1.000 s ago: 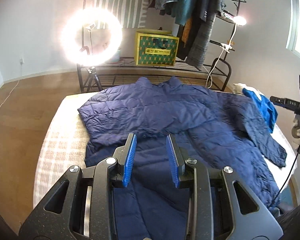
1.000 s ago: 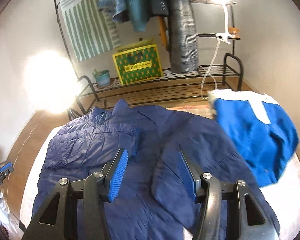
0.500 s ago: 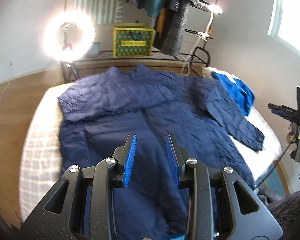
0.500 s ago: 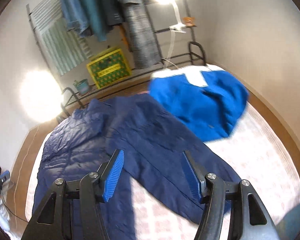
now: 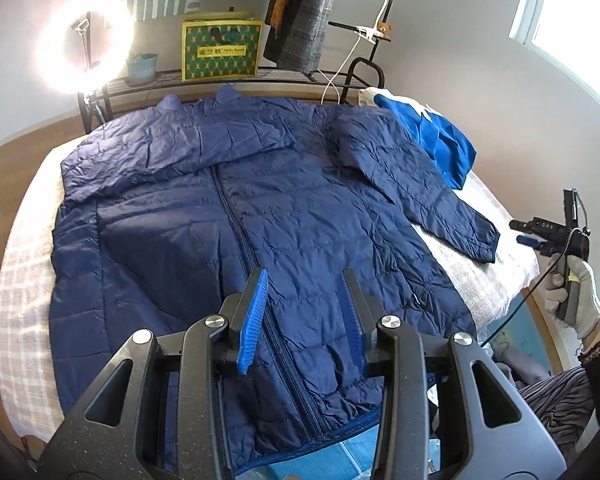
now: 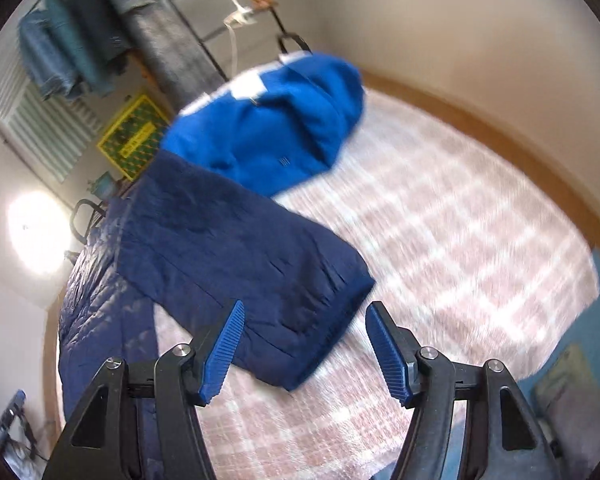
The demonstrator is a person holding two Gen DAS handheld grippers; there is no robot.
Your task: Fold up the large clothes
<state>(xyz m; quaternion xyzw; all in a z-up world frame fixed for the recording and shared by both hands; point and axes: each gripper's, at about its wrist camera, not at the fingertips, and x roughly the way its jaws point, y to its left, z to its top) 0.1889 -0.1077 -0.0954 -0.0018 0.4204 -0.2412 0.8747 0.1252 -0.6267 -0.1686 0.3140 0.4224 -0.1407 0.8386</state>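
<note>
Both claws empty, jaws opening: right claw point(image 6: 302, 346) swung from jacket point(image 5: 284, 216) body to above sleeve cuff point(image 6: 320, 312); left claw point(image 5: 306, 312) pulled back over hem. Sleeve fold likely next.

left gripper point(image 5: 304, 312): jaws opening, nothing between them, over the jacket's zip | jacket point(image 5: 320, 208): navy, spread flat on bed point(image 5: 24, 280), one sleeve folded across chest | blue garment point(image 5: 440, 140): far corner | gloved hand point(image 5: 572, 296): right edge

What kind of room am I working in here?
Probably a bedroom at home: a bed with a checked cover holds the navy jacket, a clothes rack stands behind it, and a ring light suggests filming.
</note>
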